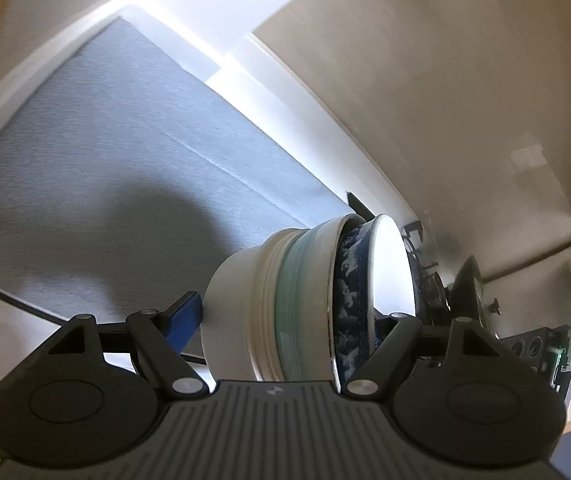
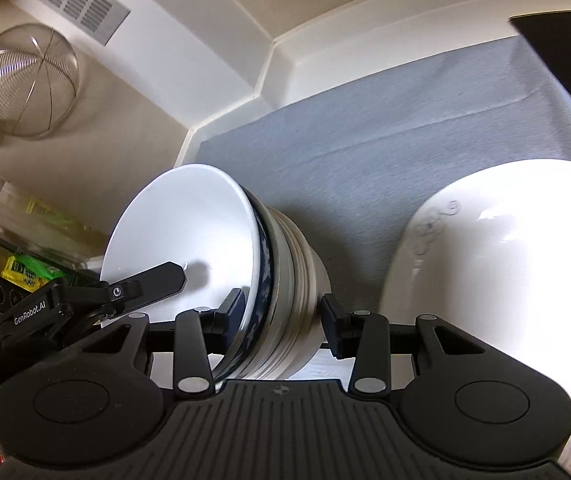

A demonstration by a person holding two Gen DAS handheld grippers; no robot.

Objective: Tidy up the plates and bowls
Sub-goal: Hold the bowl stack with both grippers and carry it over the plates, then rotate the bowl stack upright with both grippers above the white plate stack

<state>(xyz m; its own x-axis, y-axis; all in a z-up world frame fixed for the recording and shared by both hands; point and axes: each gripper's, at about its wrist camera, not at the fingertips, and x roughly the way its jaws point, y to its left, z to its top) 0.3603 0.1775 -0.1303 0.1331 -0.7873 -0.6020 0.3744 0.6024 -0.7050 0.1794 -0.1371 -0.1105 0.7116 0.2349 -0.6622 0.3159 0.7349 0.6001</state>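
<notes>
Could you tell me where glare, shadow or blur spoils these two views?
Left wrist view: the top bowl's white inside is blown out, a bright strip washes out the wall's edge, and a broad soft shadow lies on the grey mat. Right wrist view: the large white vessel glares; the stack's side looks smeared.

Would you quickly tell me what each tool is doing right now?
Left tool: closed across the stack of nested bowls, holding it.
Right tool: closed across the same stack of nested bowls, gripping its lower edge.
</notes>
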